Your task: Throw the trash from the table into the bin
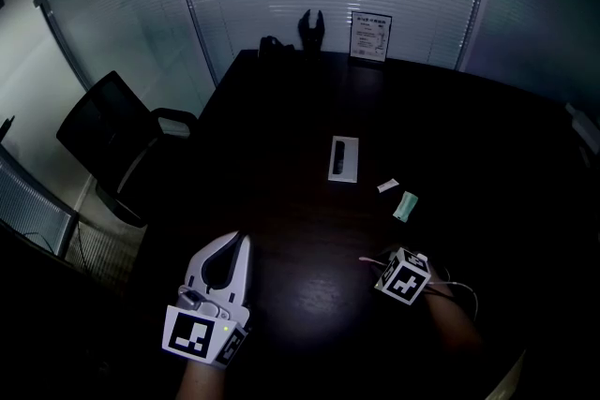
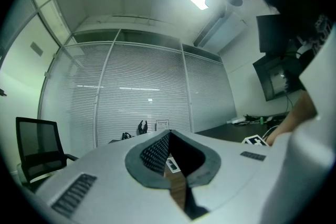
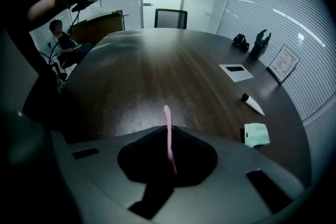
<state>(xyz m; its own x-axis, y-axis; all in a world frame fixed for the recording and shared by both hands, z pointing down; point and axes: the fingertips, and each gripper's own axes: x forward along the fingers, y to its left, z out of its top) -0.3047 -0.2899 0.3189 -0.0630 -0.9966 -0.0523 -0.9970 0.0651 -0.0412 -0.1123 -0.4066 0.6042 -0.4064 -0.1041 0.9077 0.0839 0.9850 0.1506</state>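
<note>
Right claw (image 3: 167, 125) points steeply down at the dark wooden table (image 3: 157, 71). Its jaws are pinched together on a thin pink strip of trash (image 3: 169, 139), which runs between the pads and pokes out past the tips. Whether the strip's far end rests on the wood I cannot tell.

Just ahead of that claw and to its right lies a pale green folded paper (image 3: 256, 135), flat on the table. A little beyond it is a small white tube-shaped scrap with a dark end (image 3: 253, 104). Both lie apart from the claw. Farther ahead, a silver rectangular plate (image 3: 236, 71) sits in the tabletop.

Left claw (image 1: 240, 241) is held level, well off to the right claw's left. Its jaws are closed tip to tip with nothing between them. A black office chair (image 1: 112, 140) stands ahead of it and to its left, beside the table.
</note>
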